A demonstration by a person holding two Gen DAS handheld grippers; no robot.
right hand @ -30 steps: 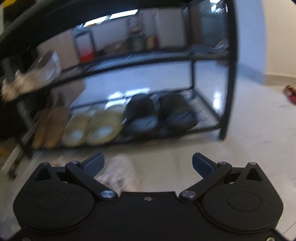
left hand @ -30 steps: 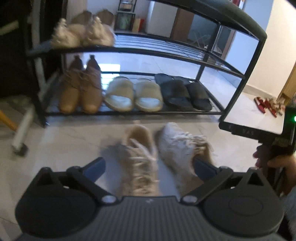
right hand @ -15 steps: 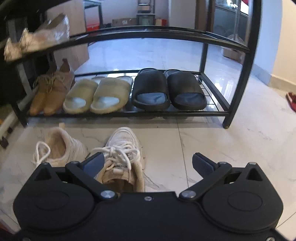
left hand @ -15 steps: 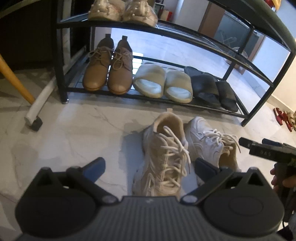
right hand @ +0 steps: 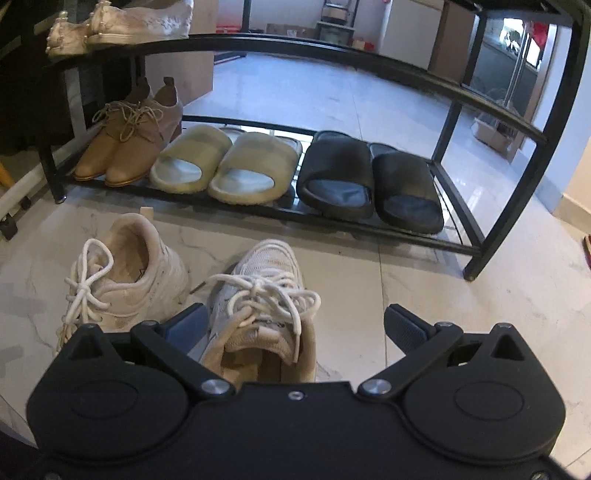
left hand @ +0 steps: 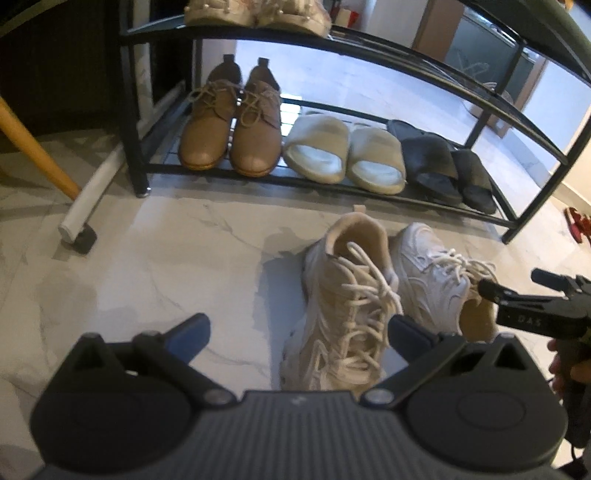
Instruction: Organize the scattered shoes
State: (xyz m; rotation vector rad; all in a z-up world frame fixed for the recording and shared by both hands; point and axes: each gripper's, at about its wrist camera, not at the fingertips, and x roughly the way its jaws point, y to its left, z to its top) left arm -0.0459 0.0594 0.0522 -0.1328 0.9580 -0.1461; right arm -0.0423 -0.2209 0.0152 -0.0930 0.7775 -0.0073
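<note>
On the marble floor (left hand: 155, 273), at lower centre of both wrist views, two pale lace-up sneakers lie just in front of the shoe rack (right hand: 491, 206). They point opposite ways. One cream sneaker (left hand: 351, 306) has its heel towards the rack; the white sneaker (right hand: 266, 295) beside it has its toe towards the rack and its heel collar nearest the right gripper (right hand: 295, 326).

Both look light, soft in the mesh upper and stiffer at the sole and heel. Loose laces could snag or slip, so the padded heel collar or the side wall by the tongue seems the surer place to pinch.

The right gripper's jaws stand wide open around the white sneaker's collar, holding nothing; its left finger lies close against the shoe's side. The left gripper (left hand: 297, 334) is equally wide open and empty, with the cream sneaker's forefoot between its jaws.

The rack's bottom shelf holds three pairs side by side: tan lace-up shoes (left hand: 231, 122) at left, beige slides (right hand: 225, 166) in the middle, black slides (right hand: 369, 181) at right. The middle shelf carries one pale beaded pair (right hand: 122, 22) at upper left; the rest of it appears free.
</note>
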